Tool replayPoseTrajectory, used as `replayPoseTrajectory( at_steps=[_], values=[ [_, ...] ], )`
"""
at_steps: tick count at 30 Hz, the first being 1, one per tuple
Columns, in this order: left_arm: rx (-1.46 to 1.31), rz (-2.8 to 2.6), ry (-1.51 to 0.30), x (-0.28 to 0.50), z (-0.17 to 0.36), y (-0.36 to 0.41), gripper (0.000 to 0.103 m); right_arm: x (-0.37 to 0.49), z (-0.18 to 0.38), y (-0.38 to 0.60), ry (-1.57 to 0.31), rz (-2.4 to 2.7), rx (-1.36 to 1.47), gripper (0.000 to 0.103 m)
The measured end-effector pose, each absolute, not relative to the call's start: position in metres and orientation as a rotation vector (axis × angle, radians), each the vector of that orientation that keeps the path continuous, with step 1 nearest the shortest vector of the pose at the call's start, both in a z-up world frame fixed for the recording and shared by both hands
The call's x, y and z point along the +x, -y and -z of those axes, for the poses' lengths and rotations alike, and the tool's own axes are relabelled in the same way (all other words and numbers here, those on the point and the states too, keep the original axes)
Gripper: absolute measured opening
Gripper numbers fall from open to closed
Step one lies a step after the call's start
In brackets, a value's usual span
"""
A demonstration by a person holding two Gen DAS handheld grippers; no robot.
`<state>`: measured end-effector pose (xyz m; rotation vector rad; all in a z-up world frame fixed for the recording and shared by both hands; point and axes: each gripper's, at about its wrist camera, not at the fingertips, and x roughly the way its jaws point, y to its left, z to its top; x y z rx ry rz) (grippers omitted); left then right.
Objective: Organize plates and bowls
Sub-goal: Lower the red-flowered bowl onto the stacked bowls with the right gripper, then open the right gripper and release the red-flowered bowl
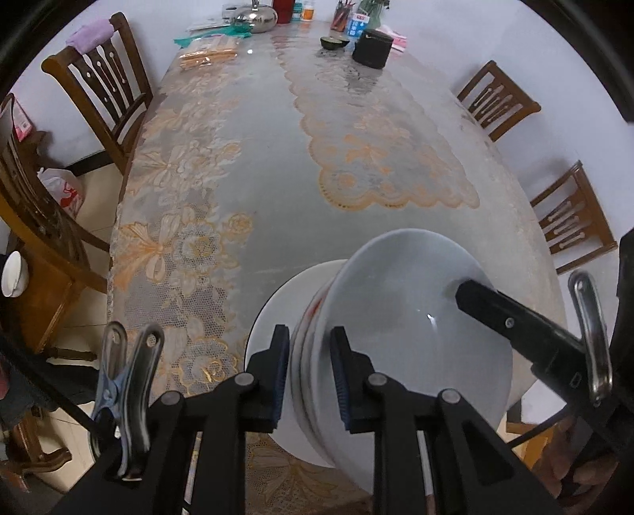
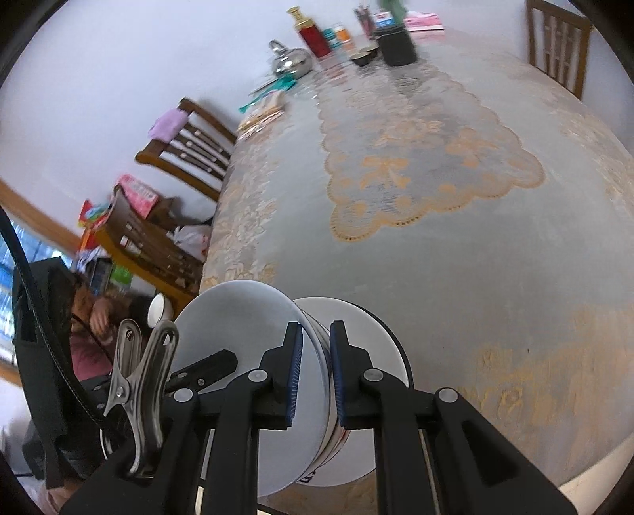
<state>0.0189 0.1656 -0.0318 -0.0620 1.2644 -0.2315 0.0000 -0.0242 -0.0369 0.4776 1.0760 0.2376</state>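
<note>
The stack of bowls [image 1: 396, 336] sits on a white plate [image 1: 285, 301] at the near edge of the surface [image 1: 277, 158], which carries a lace cloth under a clear cover. You hold the stack from both sides. Your left gripper [image 1: 309, 376] points steeply down, and its jaws are closed on the rim of the stack at its left side, with one blue pad on the outside and the other inside. Your right gripper [image 2: 316, 372] also points down, less steeply, and its jaws are closed on the opposite rim in the same way. In the left wrist view one black finger of the right gripper reaches into the top bowl. The far end of the surface holds a kettle [image 1: 255, 18] and a black container [image 1: 372, 47], well apart from the stack. Wooden chairs [image 1: 99, 79] stand around.
</note>
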Motion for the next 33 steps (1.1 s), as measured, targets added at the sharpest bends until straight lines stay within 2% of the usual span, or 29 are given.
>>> replayPoseTrajectory(
  at_steps=[3,5,7,15,19,24,26,33],
  values=[
    [-0.067,0.252,-1.245,0.015,0.026,-0.174,0.027,-0.009,0.026,0.023,-1.024,-0.205,0.475,0.018],
    [-0.065,0.262,-1.226,0.012,0.02,-0.177,0.032,-0.015,0.018,0.021,-0.996,-0.189,0.47,0.025],
    [-0.052,0.269,-1.205,0.008,0.014,-0.177,0.033,-0.022,0.009,0.017,-0.969,-0.174,0.444,0.028],
    [-0.037,0.281,-1.136,-0.015,-0.014,-0.182,0.034,-0.047,-0.012,0.009,-0.921,-0.145,0.432,0.029],
    [-0.034,0.275,-1.126,-0.029,-0.023,-0.183,0.038,-0.062,-0.021,0.006,-0.905,-0.147,0.417,0.034],
    [-0.042,0.281,-1.119,-0.047,-0.029,-0.178,0.047,-0.082,-0.027,0.005,-0.899,-0.141,0.401,0.034],
    [-0.046,0.285,-1.122,-0.052,-0.029,-0.177,0.055,-0.09,-0.028,0.005,-0.901,-0.141,0.398,0.034],
    [-0.055,0.273,-1.137,-0.065,-0.025,-0.174,0.056,-0.11,-0.023,0.005,-0.912,-0.132,0.389,0.034]
  ],
)
